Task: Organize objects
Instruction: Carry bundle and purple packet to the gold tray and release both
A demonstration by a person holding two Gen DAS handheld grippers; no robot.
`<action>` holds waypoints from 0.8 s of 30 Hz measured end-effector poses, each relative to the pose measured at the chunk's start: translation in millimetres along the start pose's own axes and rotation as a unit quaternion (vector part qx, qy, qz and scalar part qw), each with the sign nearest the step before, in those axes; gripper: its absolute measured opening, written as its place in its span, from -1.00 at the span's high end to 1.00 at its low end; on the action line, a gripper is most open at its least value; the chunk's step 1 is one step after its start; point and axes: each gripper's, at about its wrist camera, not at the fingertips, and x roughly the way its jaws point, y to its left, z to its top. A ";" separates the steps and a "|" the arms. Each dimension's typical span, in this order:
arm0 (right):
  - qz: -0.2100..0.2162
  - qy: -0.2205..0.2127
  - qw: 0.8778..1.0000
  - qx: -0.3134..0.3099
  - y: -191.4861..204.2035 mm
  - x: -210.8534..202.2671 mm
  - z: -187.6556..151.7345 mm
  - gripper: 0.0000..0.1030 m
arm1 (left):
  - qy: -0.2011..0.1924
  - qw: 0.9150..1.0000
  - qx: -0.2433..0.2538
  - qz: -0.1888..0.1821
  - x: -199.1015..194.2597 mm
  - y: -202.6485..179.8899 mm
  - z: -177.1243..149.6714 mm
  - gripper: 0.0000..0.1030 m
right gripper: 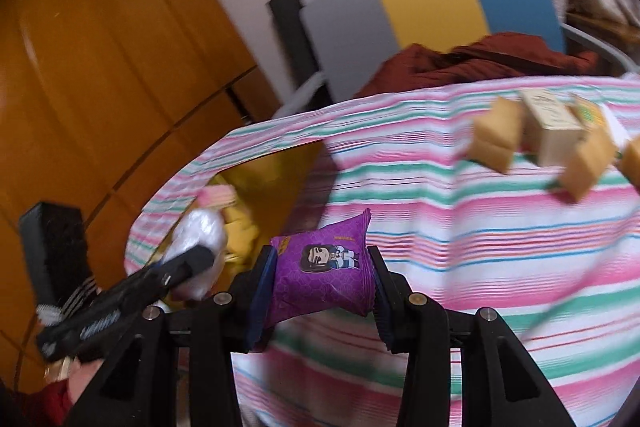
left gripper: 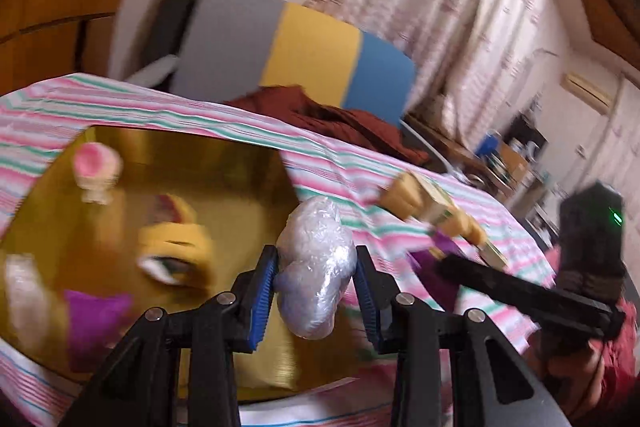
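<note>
Over the gold tray's (left gripper: 240,163) edge, left gripper (left gripper: 316,291) pinches a cling-wrapped lump (left gripper: 312,267), right gripper (right gripper: 324,287) a purple snack packet (right gripper: 320,267) above the striped cloth (right gripper: 480,247); both look light, soft, slippery, so mid-body side grips suit.

Tray (left gripper: 224,163) on the table (left gripper: 340,163), holding packets; wrapped bundle (left gripper: 312,267) above its 3 o'clock edge. Boxes (left gripper: 432,203) lie at 2 o'clock on the cloth; chair (left gripper: 296,51) behind, at 12.

Striped tablecloth (right gripper: 440,227) — curtains (left gripper: 460,7), wooden cabinet (right gripper: 100,67)
</note>
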 end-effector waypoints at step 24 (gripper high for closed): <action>0.047 0.087 0.992 -0.084 97.0 83.0 -24.8 0.03 | 0.036 0.987 -0.100 0.121 -1.4 127.6 12.9 0.27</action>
